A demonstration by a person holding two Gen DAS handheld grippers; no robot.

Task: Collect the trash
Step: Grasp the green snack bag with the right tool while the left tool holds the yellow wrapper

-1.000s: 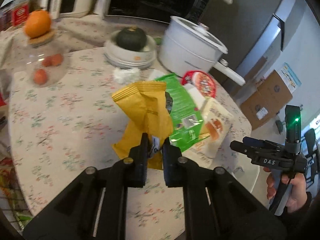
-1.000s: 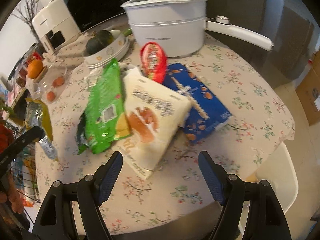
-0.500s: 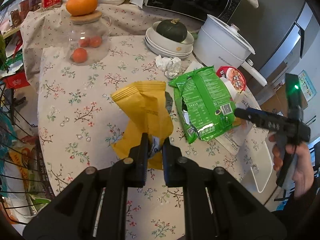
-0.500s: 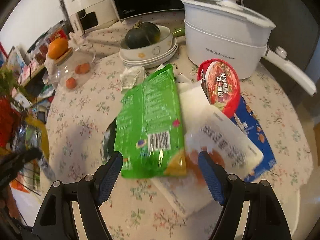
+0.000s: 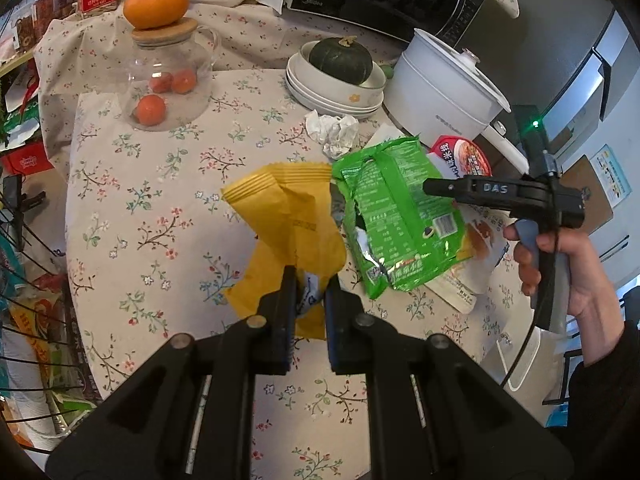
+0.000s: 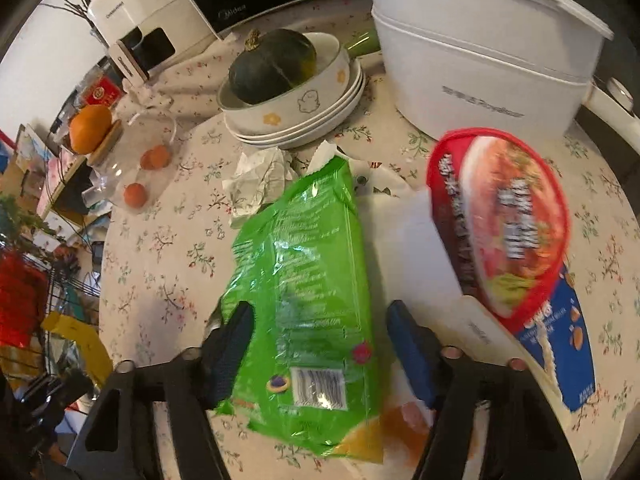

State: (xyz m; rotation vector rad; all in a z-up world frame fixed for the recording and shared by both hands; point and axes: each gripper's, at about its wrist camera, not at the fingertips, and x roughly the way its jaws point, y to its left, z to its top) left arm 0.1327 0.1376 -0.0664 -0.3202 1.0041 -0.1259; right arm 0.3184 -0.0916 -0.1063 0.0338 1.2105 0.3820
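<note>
My left gripper (image 5: 307,300) pinches the yellow wrapper (image 5: 294,236), lifted above the floral tablecloth (image 5: 160,208). My right gripper (image 6: 320,344) is closing around the green bag (image 6: 304,280), pads not yet pressing. Only the right view shows the blue packet (image 6: 560,356). The white pot (image 6: 480,60) and the bowl stack (image 5: 332,92) stand behind.

Hidden and blurred parts

The red bowl lid (image 6: 508,220) has print smeared past reading; the green packet (image 6: 308,300) covers most of the white packet (image 6: 404,248) beneath.
</note>
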